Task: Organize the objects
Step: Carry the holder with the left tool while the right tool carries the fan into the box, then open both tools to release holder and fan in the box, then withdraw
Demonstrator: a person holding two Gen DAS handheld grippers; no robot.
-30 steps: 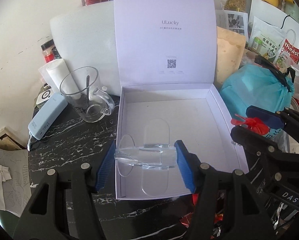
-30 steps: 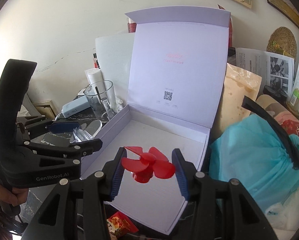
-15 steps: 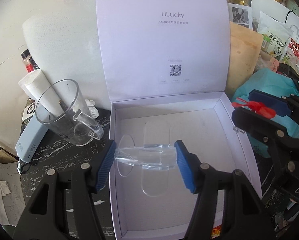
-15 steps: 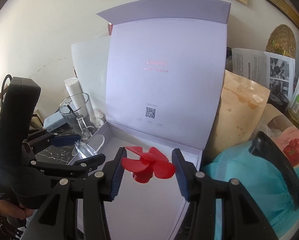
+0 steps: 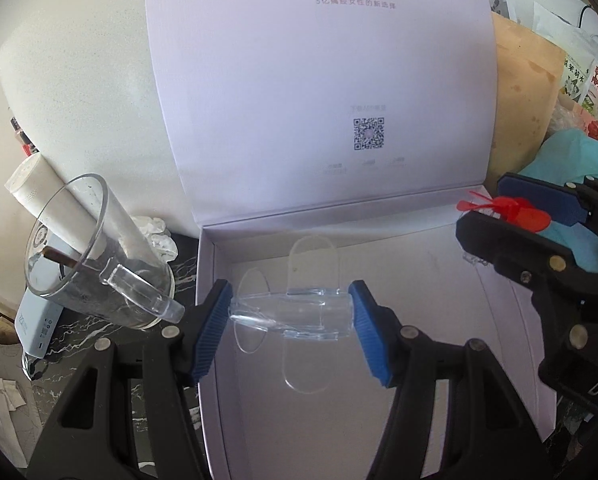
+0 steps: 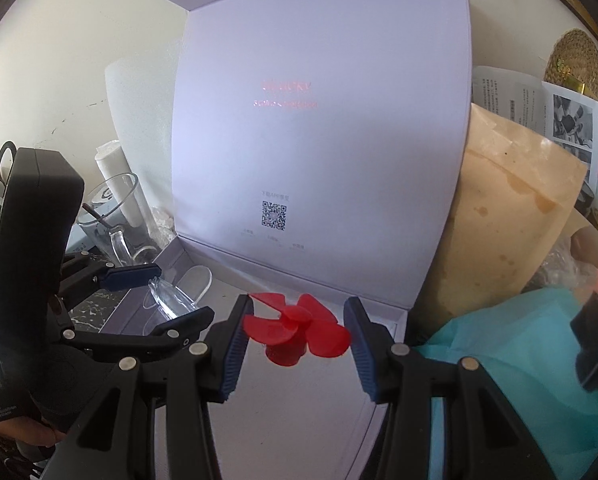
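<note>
Clear plastic piece [image 5: 289, 312] sits clamped in the left hand-held gripper [image 5: 291, 322], above the open box [image 5: 439, 280].

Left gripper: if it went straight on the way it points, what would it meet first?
Likely the box's floor or back wall below the raised lid. The left gripper, shut on the clear piece, points over the box; depth is unclear.

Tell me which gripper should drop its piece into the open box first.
Probably the left gripper: its clear plastic piece hangs over the box floor, while the right gripper holds the red propeller near the back wall.
</note>
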